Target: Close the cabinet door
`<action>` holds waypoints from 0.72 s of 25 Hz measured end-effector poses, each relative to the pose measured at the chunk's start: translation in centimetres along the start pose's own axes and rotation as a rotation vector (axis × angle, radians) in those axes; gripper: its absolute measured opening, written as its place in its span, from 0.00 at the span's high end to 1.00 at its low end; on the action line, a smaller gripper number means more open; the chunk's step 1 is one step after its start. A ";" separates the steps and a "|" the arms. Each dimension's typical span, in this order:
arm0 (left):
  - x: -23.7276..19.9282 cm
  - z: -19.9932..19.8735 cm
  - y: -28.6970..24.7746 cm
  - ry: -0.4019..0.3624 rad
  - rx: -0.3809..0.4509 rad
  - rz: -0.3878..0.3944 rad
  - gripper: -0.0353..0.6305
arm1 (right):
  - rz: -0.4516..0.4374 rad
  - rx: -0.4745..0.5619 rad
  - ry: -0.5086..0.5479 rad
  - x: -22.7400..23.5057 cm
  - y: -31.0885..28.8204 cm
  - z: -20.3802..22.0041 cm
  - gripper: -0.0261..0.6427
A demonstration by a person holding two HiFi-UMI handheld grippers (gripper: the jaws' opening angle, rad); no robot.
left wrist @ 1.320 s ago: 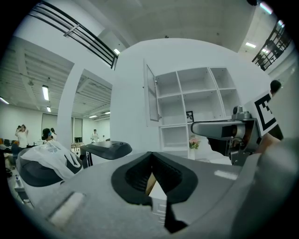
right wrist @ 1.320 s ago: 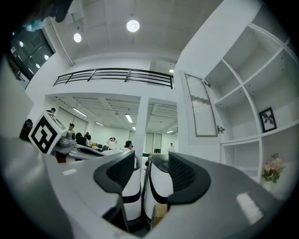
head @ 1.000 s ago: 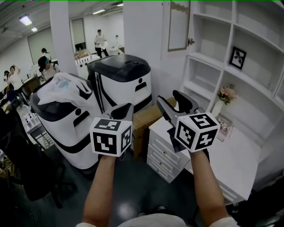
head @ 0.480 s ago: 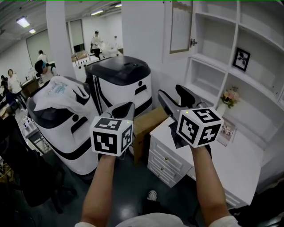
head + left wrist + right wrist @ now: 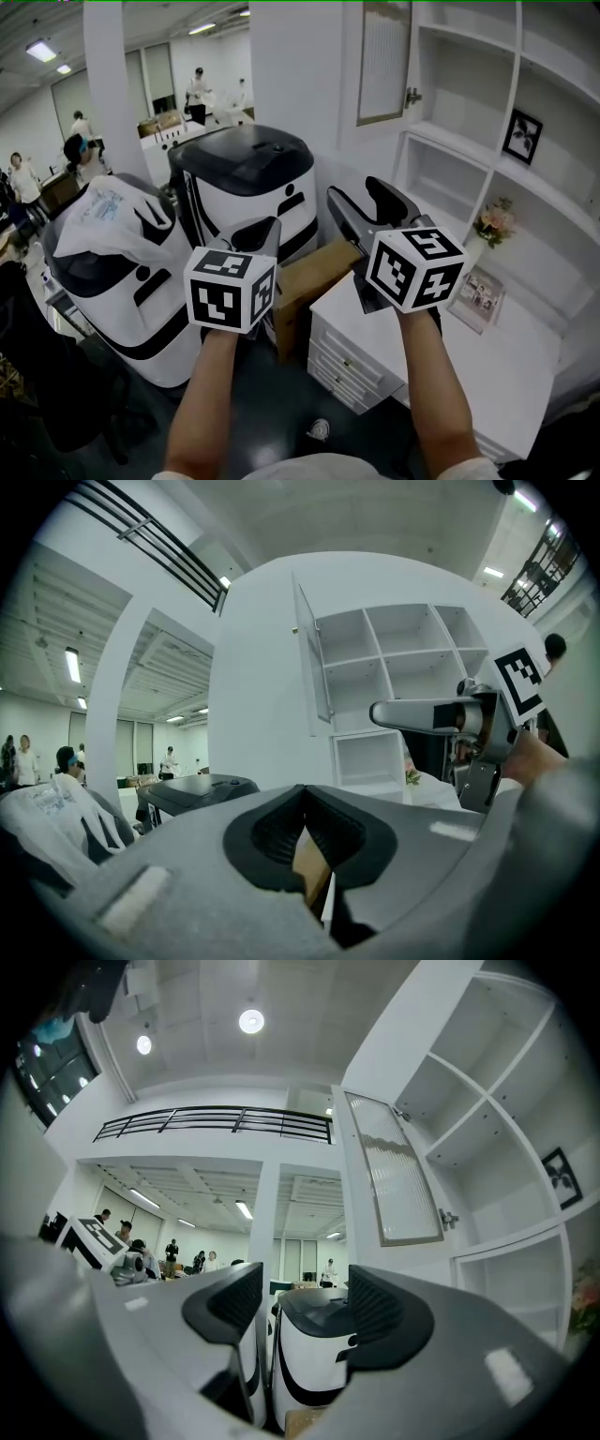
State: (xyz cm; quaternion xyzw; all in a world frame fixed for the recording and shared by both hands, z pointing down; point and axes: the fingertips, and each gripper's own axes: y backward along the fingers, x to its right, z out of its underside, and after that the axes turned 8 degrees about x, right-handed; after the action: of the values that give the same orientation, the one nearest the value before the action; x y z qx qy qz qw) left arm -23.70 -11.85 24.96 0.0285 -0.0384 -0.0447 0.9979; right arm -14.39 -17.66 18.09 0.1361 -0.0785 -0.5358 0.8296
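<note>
The white cabinet door with a ribbed glass panel stands swung open at the upper left of the shelf unit, its small knob on the right edge. In the right gripper view the door hangs above and to the right of my jaws. My right gripper is held level below the door, open and empty, apart from it. My left gripper sits lower left, shut with nothing in it. The left gripper view shows the door edge-on and the right gripper at right.
A white desk with drawers stands below the shelves, a cardboard box beside it. Two white-and-black machines stand at left. The shelves hold a framed picture and flowers. People stand far back.
Both grippers have moved forward toward the cabinet, and the door and shelves look larger and nearer. The right jaws stand slightly wider.
</note>
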 end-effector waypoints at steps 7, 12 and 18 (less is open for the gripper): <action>-1.6 -0.9 -6.1 -0.012 0.010 0.007 0.95 | -0.003 0.022 -0.002 4.4 -4.9 -0.2 0.56; -2.7 -0.8 -9.6 -0.019 0.009 0.003 0.95 | -0.011 0.032 -0.004 6.7 -8.1 0.2 0.56; -3.6 0.2 -13.1 -0.012 -0.006 0.000 0.95 | -0.010 0.021 0.015 8.9 -11.1 1.0 0.56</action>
State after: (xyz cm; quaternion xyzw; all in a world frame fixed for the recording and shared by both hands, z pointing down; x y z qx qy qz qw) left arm -28.43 -24.54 24.08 0.0255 -0.0445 -0.0451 0.9977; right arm -20.61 -30.17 15.43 0.1491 -0.0774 -0.5383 0.8259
